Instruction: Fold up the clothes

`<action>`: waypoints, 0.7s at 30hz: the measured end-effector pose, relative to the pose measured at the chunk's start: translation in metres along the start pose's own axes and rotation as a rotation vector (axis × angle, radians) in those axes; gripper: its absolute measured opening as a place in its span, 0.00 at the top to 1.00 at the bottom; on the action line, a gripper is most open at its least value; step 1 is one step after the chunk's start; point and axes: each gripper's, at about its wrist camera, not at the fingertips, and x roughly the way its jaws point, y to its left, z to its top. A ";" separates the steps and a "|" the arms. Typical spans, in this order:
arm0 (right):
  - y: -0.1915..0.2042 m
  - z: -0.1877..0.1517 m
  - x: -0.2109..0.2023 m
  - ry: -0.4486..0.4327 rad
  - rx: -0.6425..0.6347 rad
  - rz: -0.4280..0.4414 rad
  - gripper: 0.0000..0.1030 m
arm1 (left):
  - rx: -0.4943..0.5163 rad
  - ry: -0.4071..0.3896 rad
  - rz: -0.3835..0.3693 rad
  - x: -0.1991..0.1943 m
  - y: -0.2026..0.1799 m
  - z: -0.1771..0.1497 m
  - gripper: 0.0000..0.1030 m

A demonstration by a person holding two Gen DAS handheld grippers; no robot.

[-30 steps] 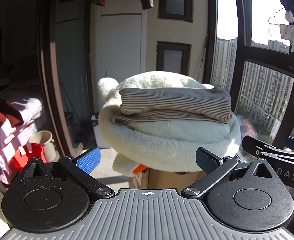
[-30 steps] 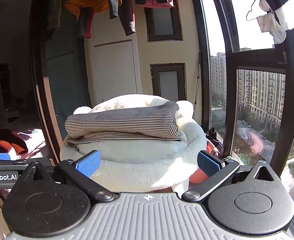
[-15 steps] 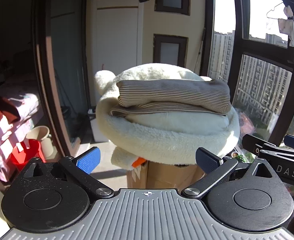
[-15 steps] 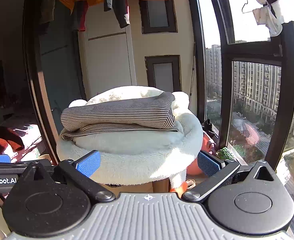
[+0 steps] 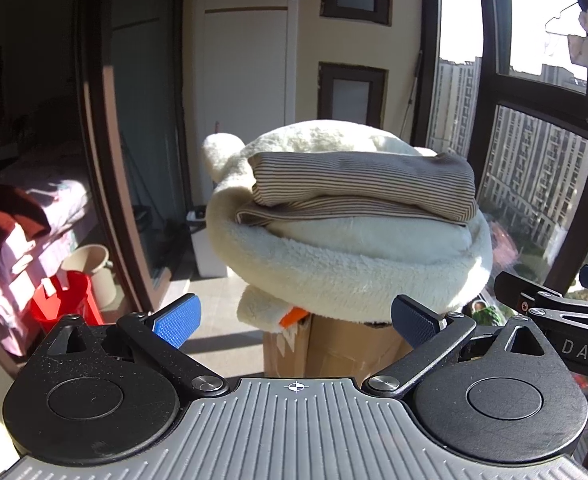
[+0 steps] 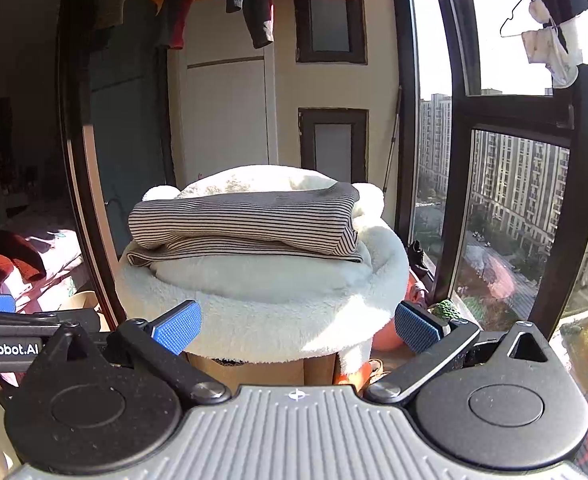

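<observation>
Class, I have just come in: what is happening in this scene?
A person holds two grippers, both open and empty. The left gripper and right gripper face a folded striped garment. It lies on a fluffy white cushion, which sits on a cardboard box. Neither gripper touches the garment.

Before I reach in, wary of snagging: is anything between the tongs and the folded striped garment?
Nothing visible blocks the folded striped garment; it lies atop the fluffy white round cushion, beyond both open tongs.
</observation>
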 end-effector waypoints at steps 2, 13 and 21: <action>0.001 -0.001 0.001 0.006 -0.005 -0.001 0.00 | -0.002 0.010 -0.001 0.001 0.001 -0.001 0.00; 0.000 -0.002 0.006 0.021 -0.007 0.020 0.00 | 0.007 0.025 0.024 0.007 0.000 -0.004 0.00; -0.003 -0.004 0.009 0.024 -0.012 0.016 0.00 | 0.002 0.026 -0.009 0.008 -0.002 -0.004 0.00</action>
